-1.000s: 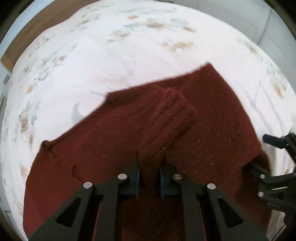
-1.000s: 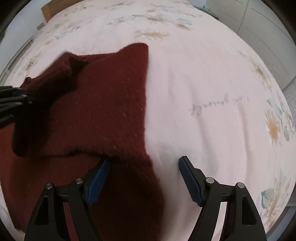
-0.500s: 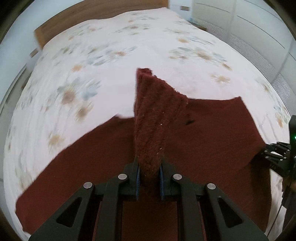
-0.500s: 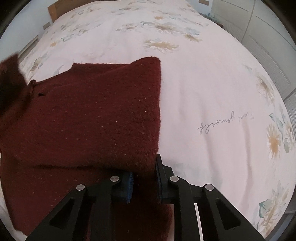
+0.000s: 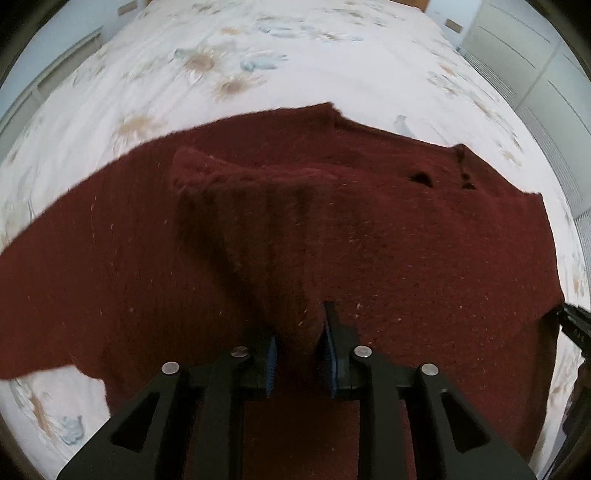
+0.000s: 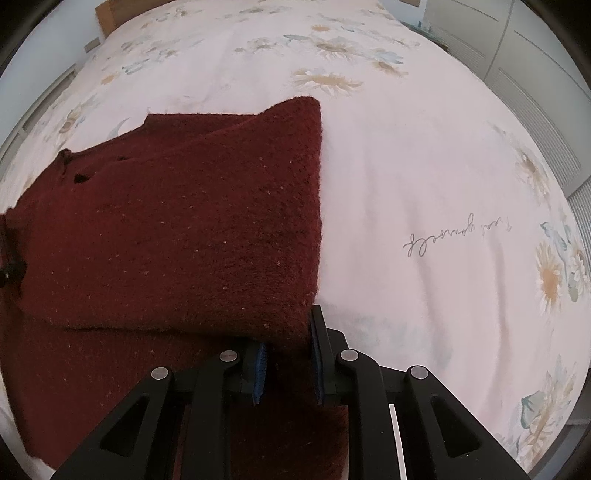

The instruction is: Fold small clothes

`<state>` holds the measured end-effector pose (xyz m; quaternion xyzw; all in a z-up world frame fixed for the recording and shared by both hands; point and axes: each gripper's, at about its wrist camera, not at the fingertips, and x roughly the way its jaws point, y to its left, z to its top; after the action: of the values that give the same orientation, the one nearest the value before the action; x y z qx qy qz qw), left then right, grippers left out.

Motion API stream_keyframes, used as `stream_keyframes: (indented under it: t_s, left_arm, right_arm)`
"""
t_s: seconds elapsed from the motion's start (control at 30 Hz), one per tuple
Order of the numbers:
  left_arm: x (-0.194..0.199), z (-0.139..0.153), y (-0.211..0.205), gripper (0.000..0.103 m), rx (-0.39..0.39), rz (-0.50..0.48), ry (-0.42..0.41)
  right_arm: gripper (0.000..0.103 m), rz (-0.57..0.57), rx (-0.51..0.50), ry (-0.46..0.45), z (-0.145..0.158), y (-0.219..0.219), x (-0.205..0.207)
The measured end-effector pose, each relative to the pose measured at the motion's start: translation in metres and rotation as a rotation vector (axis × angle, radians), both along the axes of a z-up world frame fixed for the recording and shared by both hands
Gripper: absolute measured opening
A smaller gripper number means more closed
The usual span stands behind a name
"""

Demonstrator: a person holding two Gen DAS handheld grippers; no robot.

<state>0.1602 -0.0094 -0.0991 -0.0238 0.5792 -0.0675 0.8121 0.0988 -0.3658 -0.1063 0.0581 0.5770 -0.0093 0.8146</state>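
Observation:
A dark red knitted sweater (image 5: 369, 240) lies spread on a white bed with a flower print (image 5: 258, 55). My left gripper (image 5: 300, 332) is shut on its ribbed sleeve (image 5: 240, 206), which is draped across the sweater's body. In the right wrist view the sweater (image 6: 184, 221) shows a folded panel with a straight right edge. My right gripper (image 6: 288, 343) is shut on the near right corner of that folded part. The right gripper also shows at the right edge of the left wrist view (image 5: 576, 321).
The flowered bedspread (image 6: 424, 166) stretches to the right of the sweater, with a line of script (image 6: 458, 236) printed on it. White wardrobe doors (image 5: 535, 55) stand at the far right. A wooden headboard (image 6: 107, 11) is at the far end.
My left gripper has carried the sleeve down from upright and laid it across the sweater's body. My right gripper went from open to shut on the folded corner and has stayed there.

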Motion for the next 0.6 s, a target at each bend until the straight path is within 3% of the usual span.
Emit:
stream_keyframes:
  t_s: [0.07, 0.23, 0.3, 0.47, 0.6]
  left_arm:
    - [0.001, -0.001, 0.006, 0.023, -0.023, 0.007, 0.021]
    - [-0.001, 0.002, 0.023, 0.042, -0.009, 0.027, 0.046]
    - [-0.004, 0.002, 0.033, 0.063, 0.031, 0.029, 0.077]
    - [-0.014, 0.008, 0.059, 0.09, 0.063, 0.046, 0.094]
    - [-0.02, 0.025, 0.073, 0.093, 0.075, 0.054, 0.06]
  right_arm:
    - [0.021, 0.001, 0.0, 0.002, -0.001, 0.001, 0.002]
    - [0.021, -0.003, 0.012, 0.001, 0.0, -0.001, 0.002]
    - [0.022, -0.004, 0.015, 0.0, 0.0, -0.001, 0.001]
    - [0.03, -0.008, 0.028, -0.02, 0.003, -0.001, -0.002]
    - [0.032, 0.009, -0.007, -0.026, 0.009, 0.003, -0.007]
